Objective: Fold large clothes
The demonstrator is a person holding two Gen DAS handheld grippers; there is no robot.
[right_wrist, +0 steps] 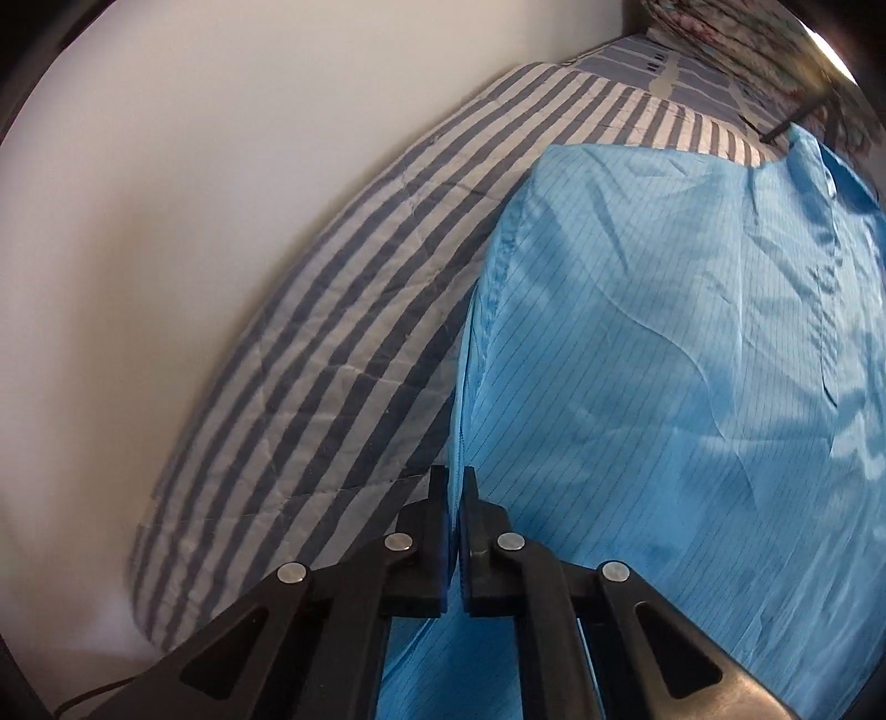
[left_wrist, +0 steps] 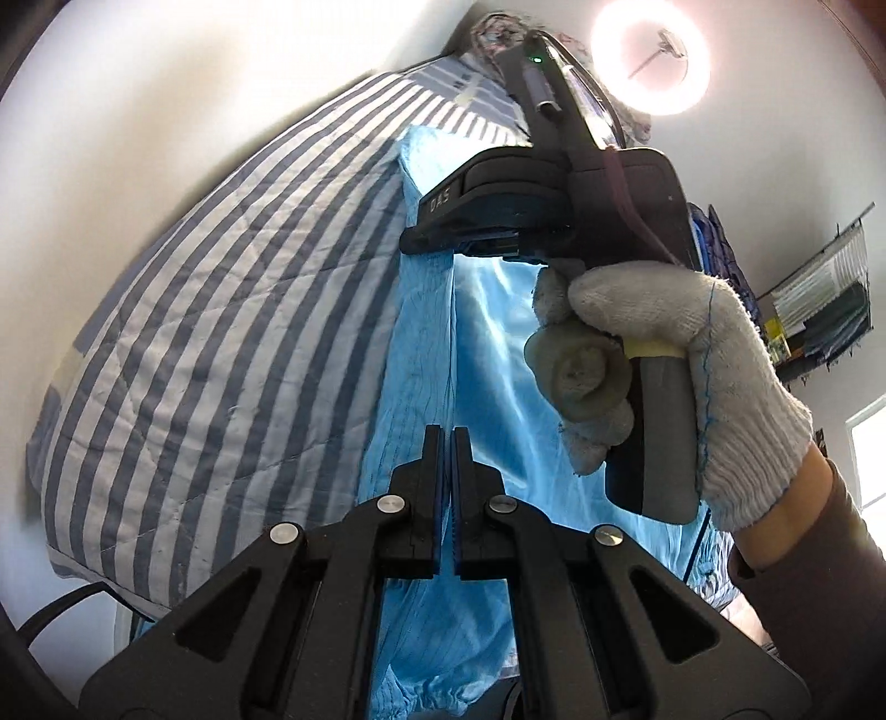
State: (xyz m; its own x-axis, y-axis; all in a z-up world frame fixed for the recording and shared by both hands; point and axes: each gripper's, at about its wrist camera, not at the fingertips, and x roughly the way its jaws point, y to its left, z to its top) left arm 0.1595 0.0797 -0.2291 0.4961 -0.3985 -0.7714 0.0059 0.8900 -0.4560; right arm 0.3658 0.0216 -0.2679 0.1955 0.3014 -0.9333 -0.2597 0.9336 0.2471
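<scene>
A large light-blue garment (left_wrist: 426, 354) with thin pinstripes lies along a bed with a blue-and-white striped cover (left_wrist: 221, 310). My left gripper (left_wrist: 447, 437) is shut on an edge of the garment, which hangs lifted and backlit. My right gripper (left_wrist: 498, 243), held in a white-gloved hand (left_wrist: 692, 354), is farther along the same edge. In the right wrist view my right gripper (right_wrist: 455, 482) is shut on the garment's edge (right_wrist: 664, 343), and the cloth spreads to the right over the striped cover (right_wrist: 343, 343).
A white wall (left_wrist: 166, 111) runs along the bed's left side. A ring light (left_wrist: 650, 55) glares above. Patterned bedding (right_wrist: 736, 39) lies at the bed's far end. Hanging clothes and shelves (left_wrist: 819, 299) stand to the right.
</scene>
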